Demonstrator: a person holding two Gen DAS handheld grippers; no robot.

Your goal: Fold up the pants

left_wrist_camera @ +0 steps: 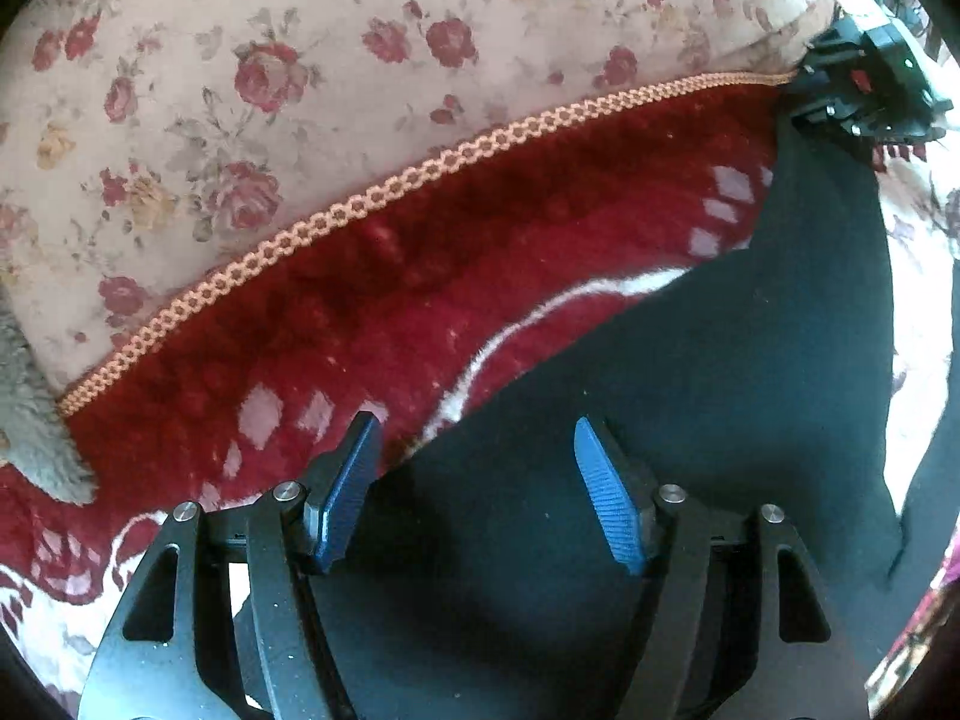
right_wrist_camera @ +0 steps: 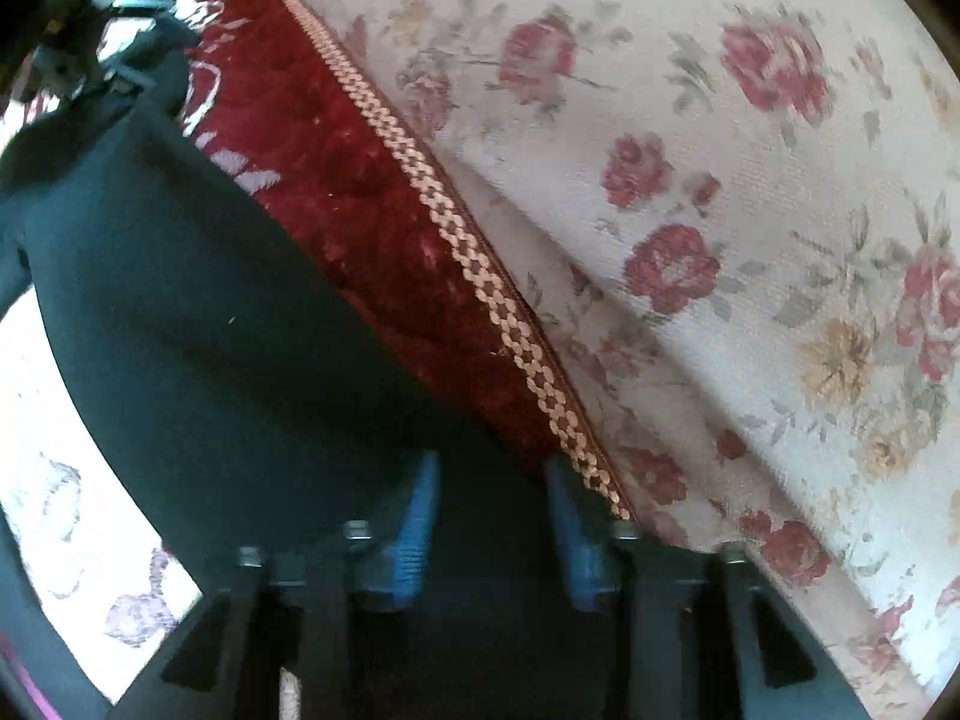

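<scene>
Dark pants [left_wrist_camera: 690, 360] lie flat on a red blanket [left_wrist_camera: 420, 276]. My left gripper [left_wrist_camera: 474, 450] hangs over their near end, open, blue pads [left_wrist_camera: 606, 498] wide apart above the cloth, the left pad at the pants' edge. My right gripper [left_wrist_camera: 852, 96] sits at the far end of the pants. In the right wrist view the pants [right_wrist_camera: 210, 312] run away to the upper left. There my right gripper [right_wrist_camera: 492, 498] stands with jaws narrowed, blurred blue pads [right_wrist_camera: 414, 528] still apart and dark cloth lying in the gap.
A floral cream cover [left_wrist_camera: 270, 60] lies beyond the blanket's orange braided trim [left_wrist_camera: 384, 192]. A grey fluffy cloth [left_wrist_camera: 36, 420] lies at the left edge. Pale patterned fabric [right_wrist_camera: 60, 480] shows left of the pants in the right wrist view.
</scene>
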